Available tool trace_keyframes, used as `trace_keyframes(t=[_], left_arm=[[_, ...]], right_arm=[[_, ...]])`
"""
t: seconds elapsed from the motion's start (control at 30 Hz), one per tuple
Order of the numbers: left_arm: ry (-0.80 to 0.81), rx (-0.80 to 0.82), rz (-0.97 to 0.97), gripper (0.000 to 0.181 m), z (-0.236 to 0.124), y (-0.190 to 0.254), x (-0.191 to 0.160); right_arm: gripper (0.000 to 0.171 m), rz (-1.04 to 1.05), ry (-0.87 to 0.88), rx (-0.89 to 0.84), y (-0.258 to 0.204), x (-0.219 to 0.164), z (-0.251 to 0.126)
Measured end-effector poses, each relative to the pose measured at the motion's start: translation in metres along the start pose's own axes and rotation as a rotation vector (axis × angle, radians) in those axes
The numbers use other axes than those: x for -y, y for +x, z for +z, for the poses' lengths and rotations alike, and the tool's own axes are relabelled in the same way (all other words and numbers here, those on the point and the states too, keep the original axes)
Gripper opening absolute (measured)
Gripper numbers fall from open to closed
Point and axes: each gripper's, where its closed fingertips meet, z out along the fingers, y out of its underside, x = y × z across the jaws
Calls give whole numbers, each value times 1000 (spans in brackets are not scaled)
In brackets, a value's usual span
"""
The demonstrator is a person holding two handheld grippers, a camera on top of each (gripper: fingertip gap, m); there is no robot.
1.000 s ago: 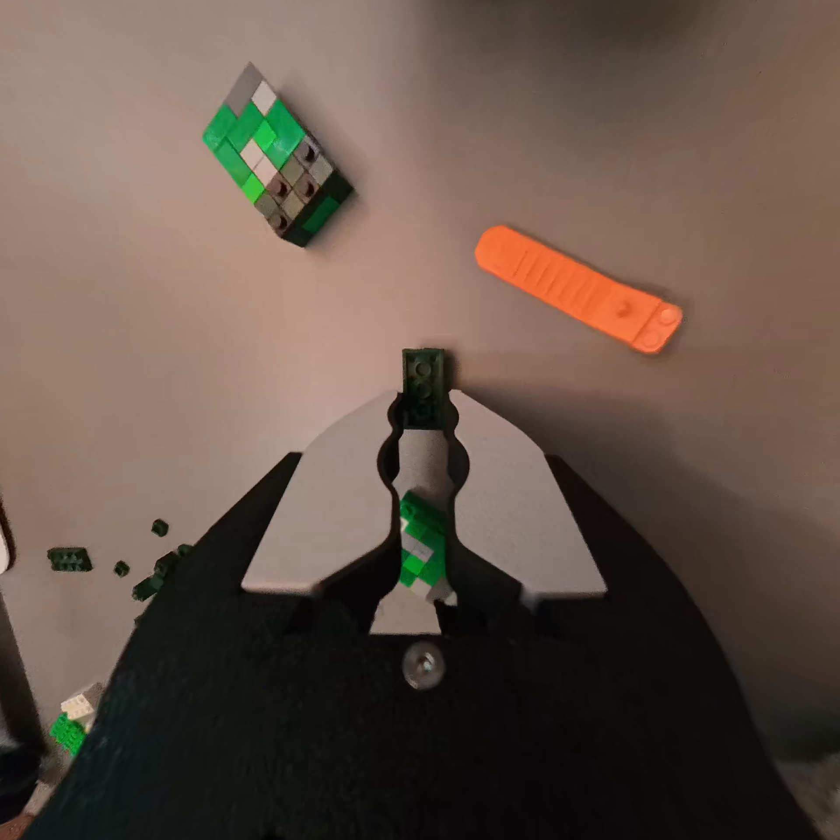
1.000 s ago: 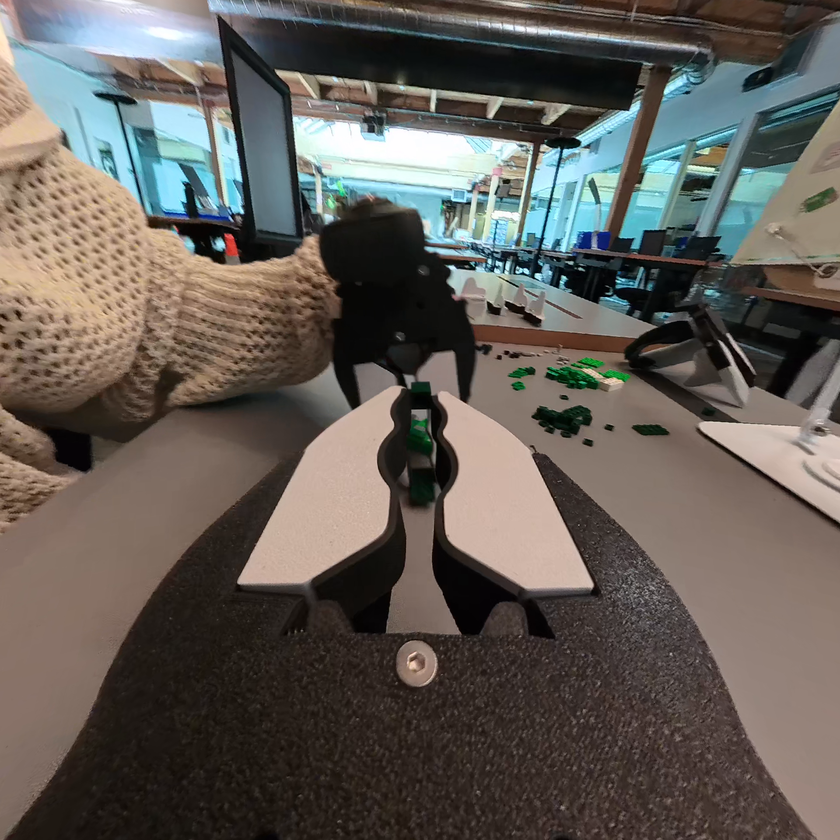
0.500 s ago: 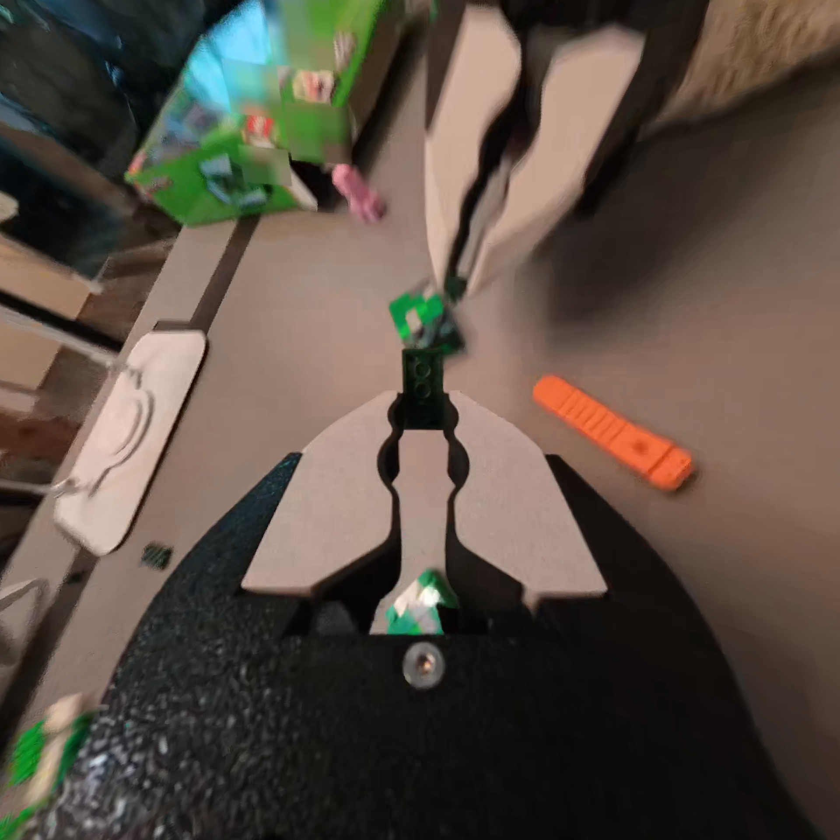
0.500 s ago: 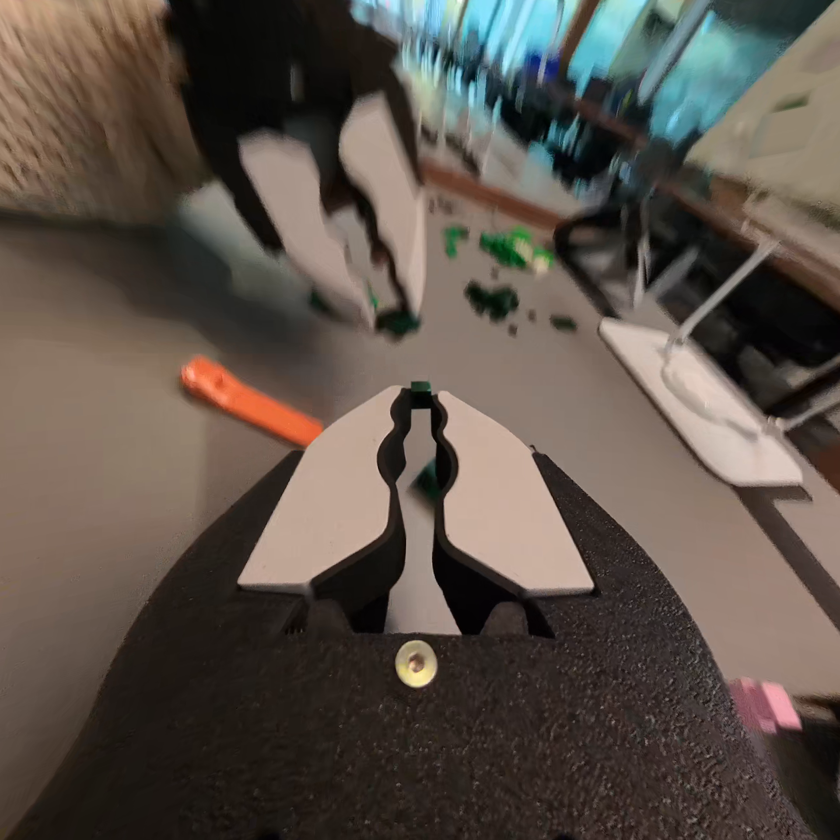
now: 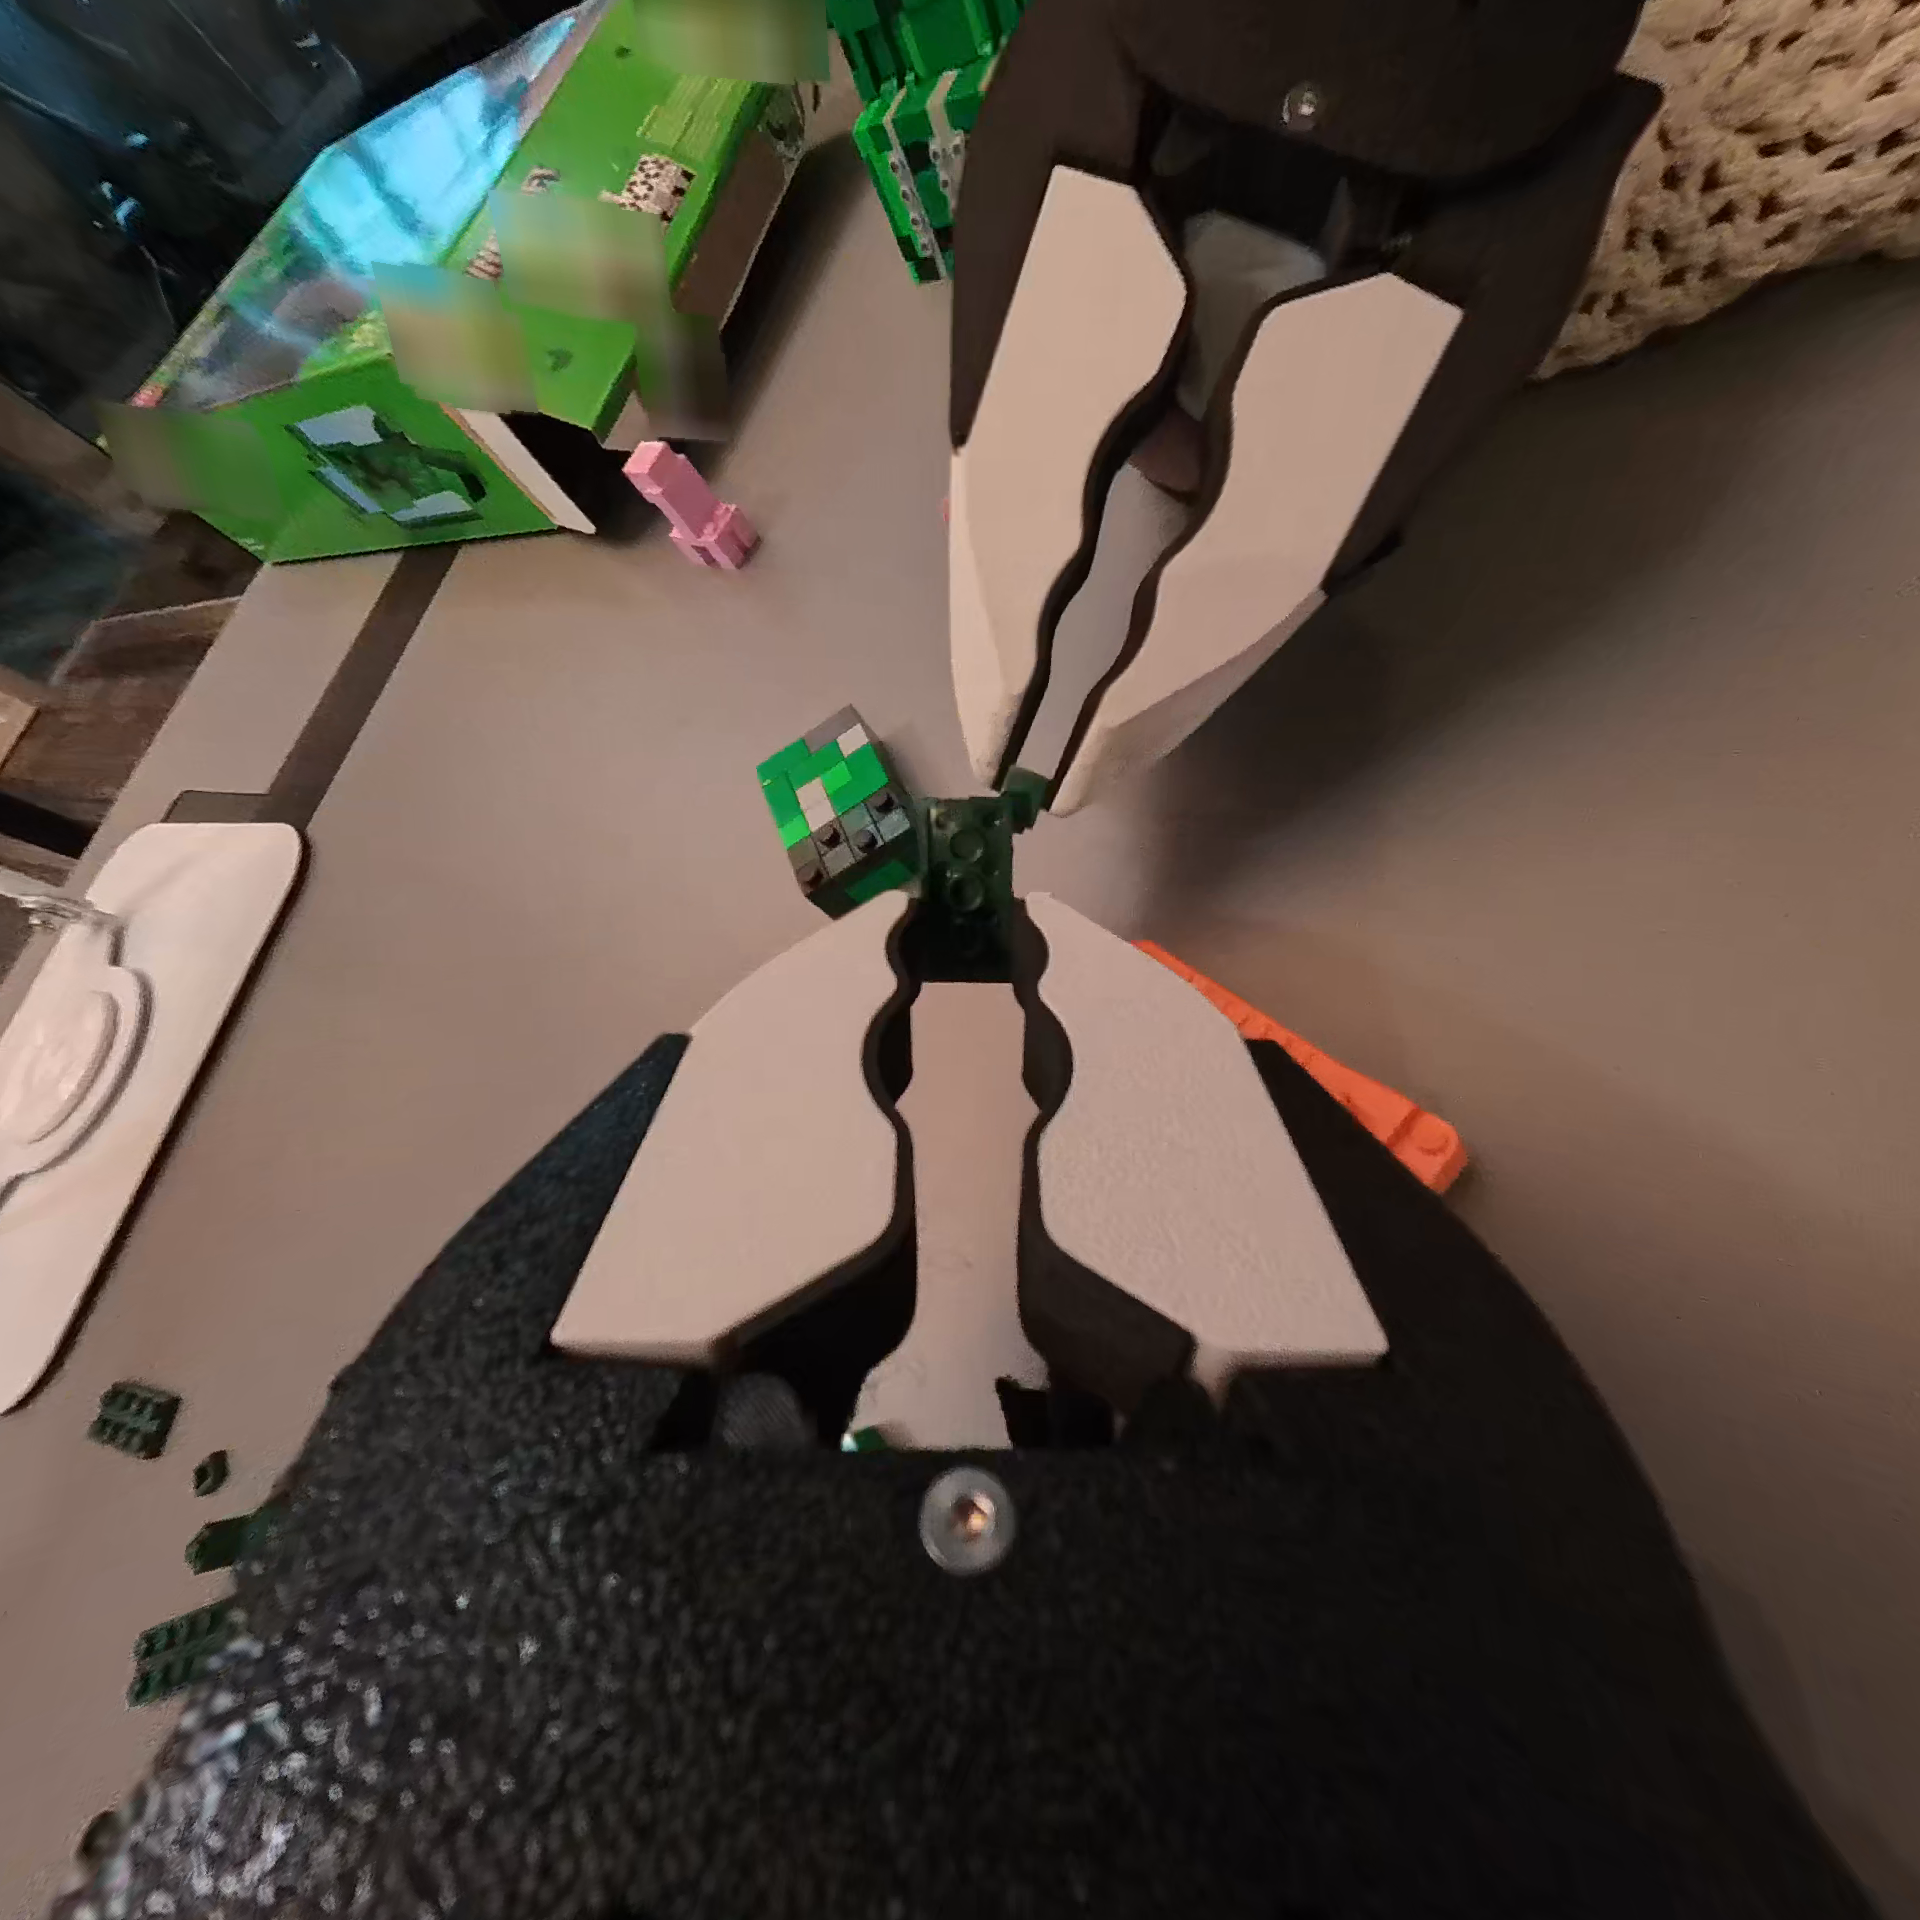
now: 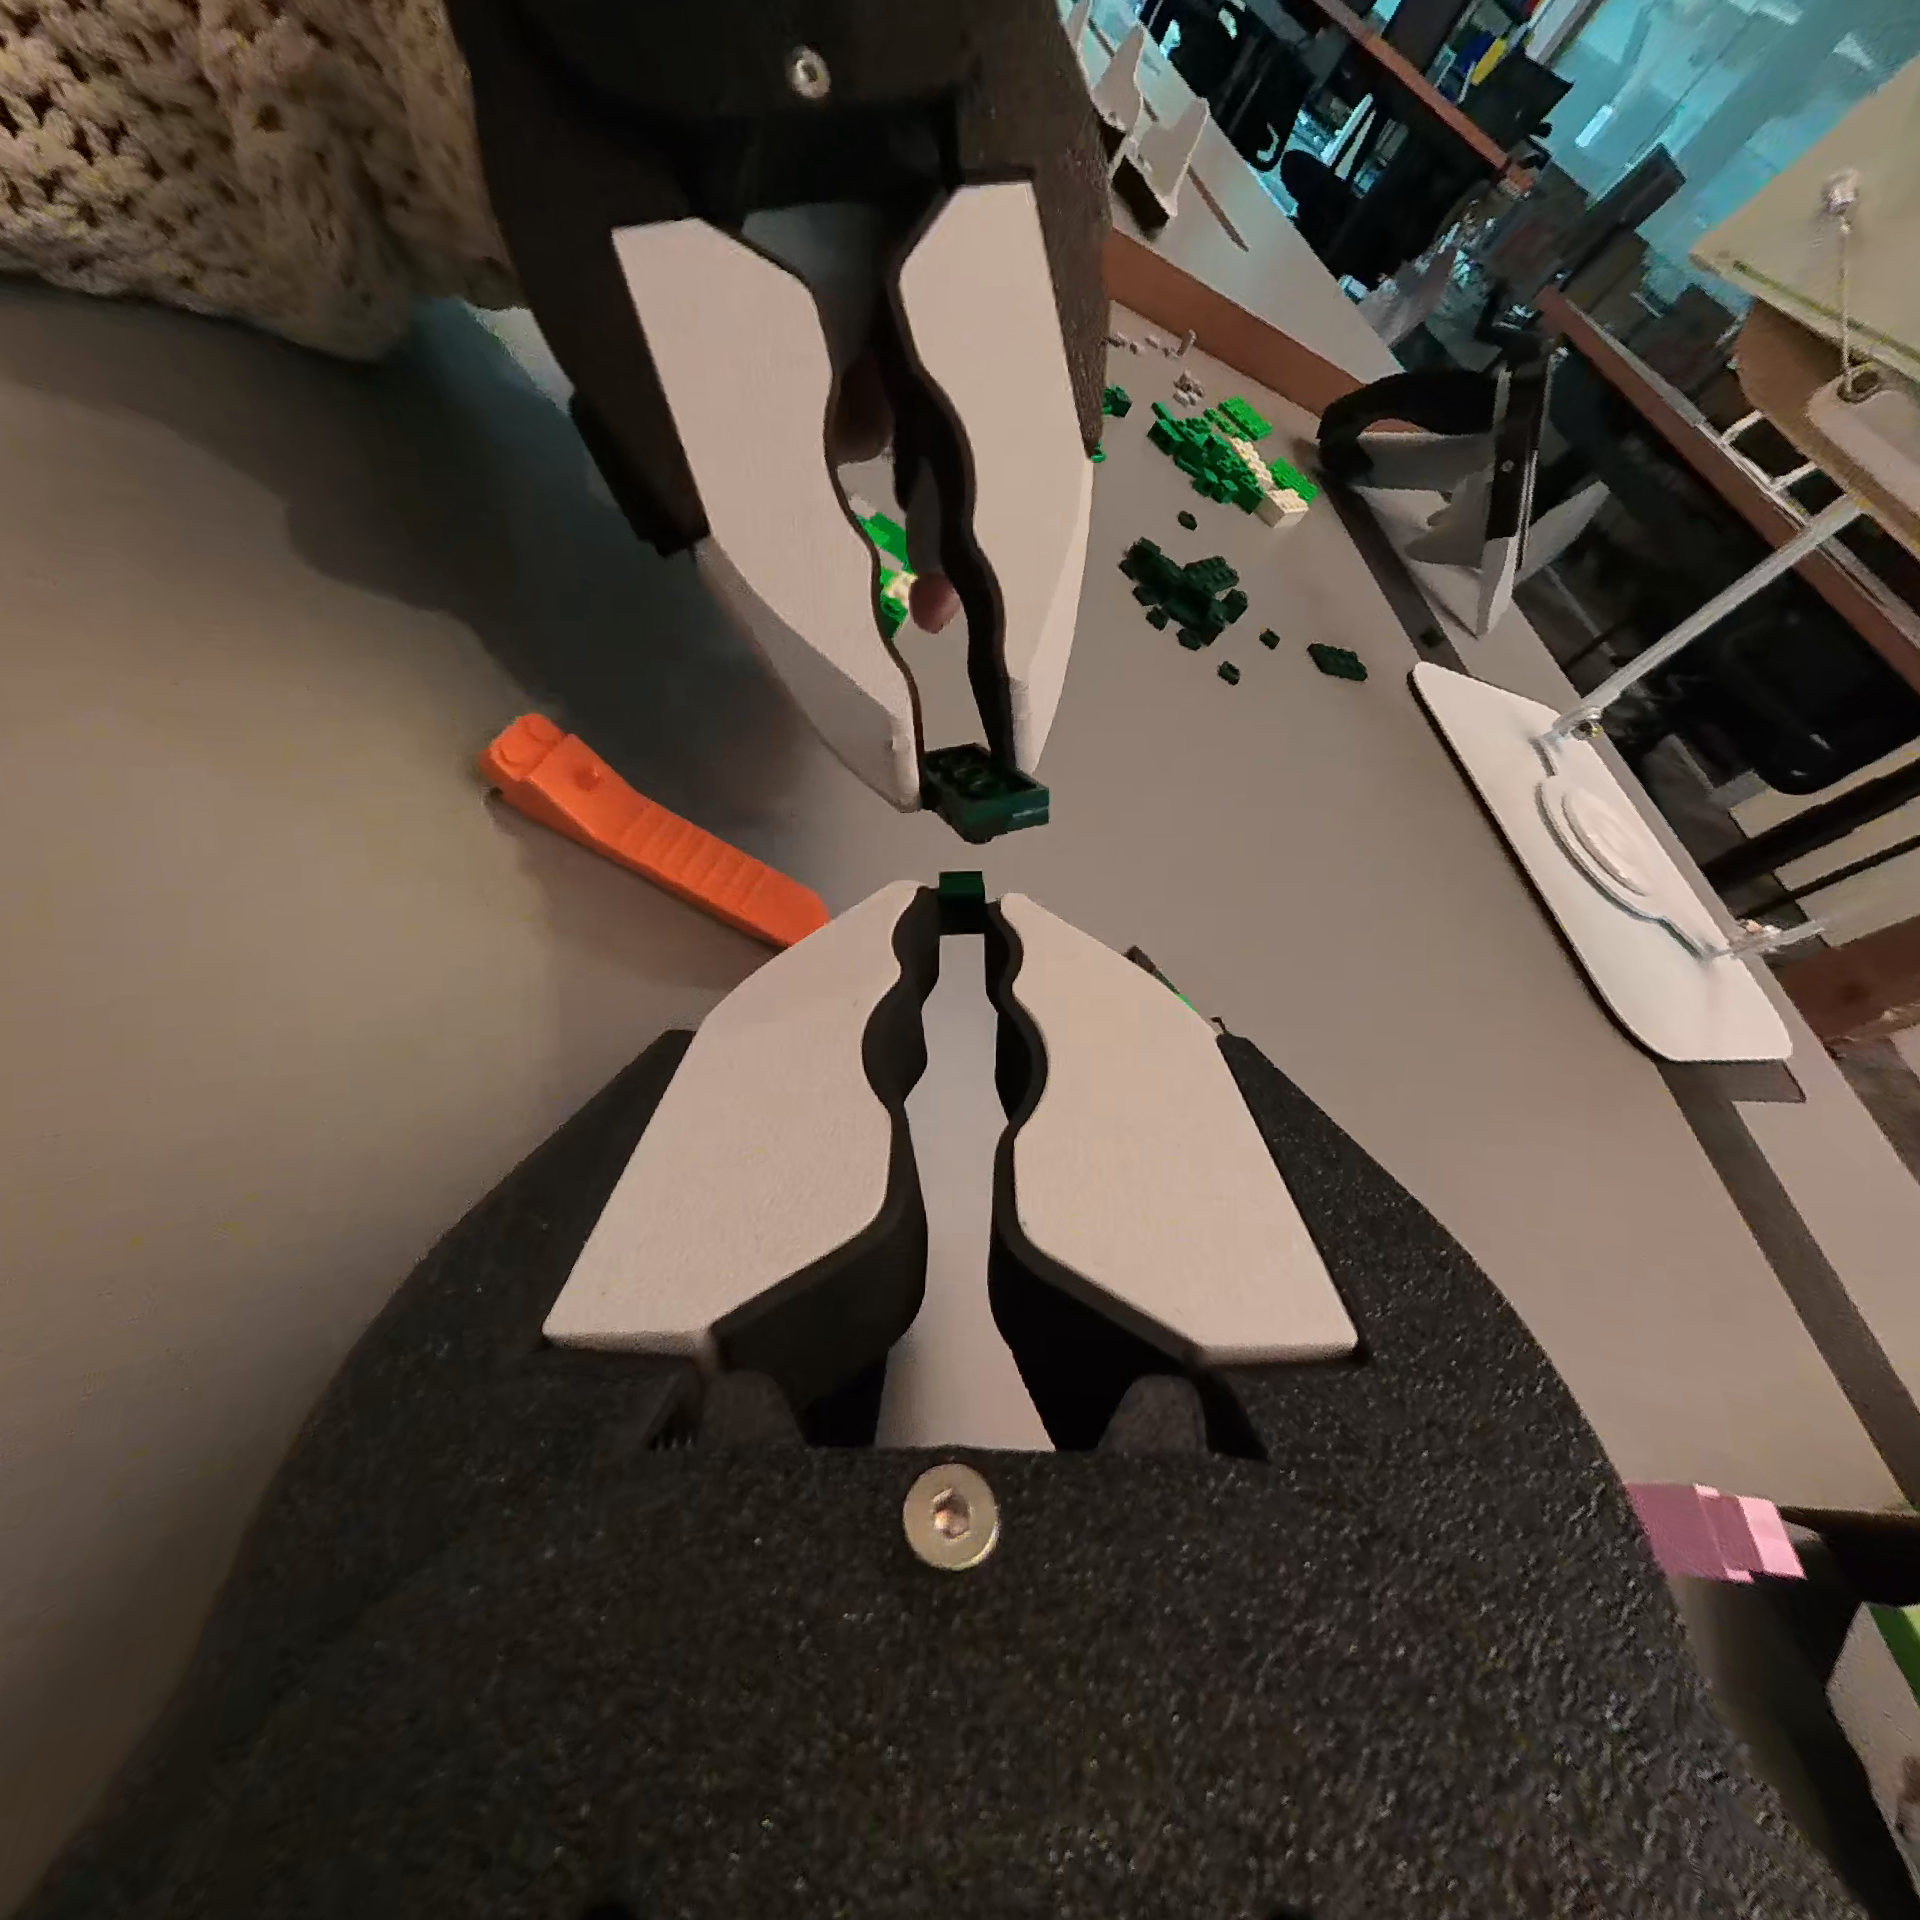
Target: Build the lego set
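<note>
My left gripper is shut on a dark green plate that sticks out past its tips. My right gripper is shut on a small green brick. The two grippers face each other tip to tip above the grey table. In the right wrist view the plate hangs from the left gripper, just beyond the small brick and a little apart from it. In the left wrist view the right gripper touches the plate's far end. A green and grey block assembly lies on the table beside them.
An orange brick separator lies on the table under the grippers. Loose green and white bricks lie farther off. A white stand base, a green box, a pink figure and a knitted sleeve are around. Only a small space, under 4 cm, lies between the two pairs of fingers.
Both grippers have swung round from their earlier poses and now meet tip to tip. The left one has tilted up from looking straight down. Each still holds its piece.
</note>
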Motion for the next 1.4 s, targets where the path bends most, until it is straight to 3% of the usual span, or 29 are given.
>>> trace_keyframes(t=[1.03, 1.3, 1.4], left_arm=[[-117, -94, 17, 17, 10, 21, -18], [-223, -165, 15, 17, -5, 25, -33], [-330, -205, 3, 17, -14, 31, -45]], right_arm=[[8, -99, -44, 82, -19, -6, 0], [8, -64, -45, 74, -16, -5, -2], [8, -47, -44, 66, -14, -5, -2]])
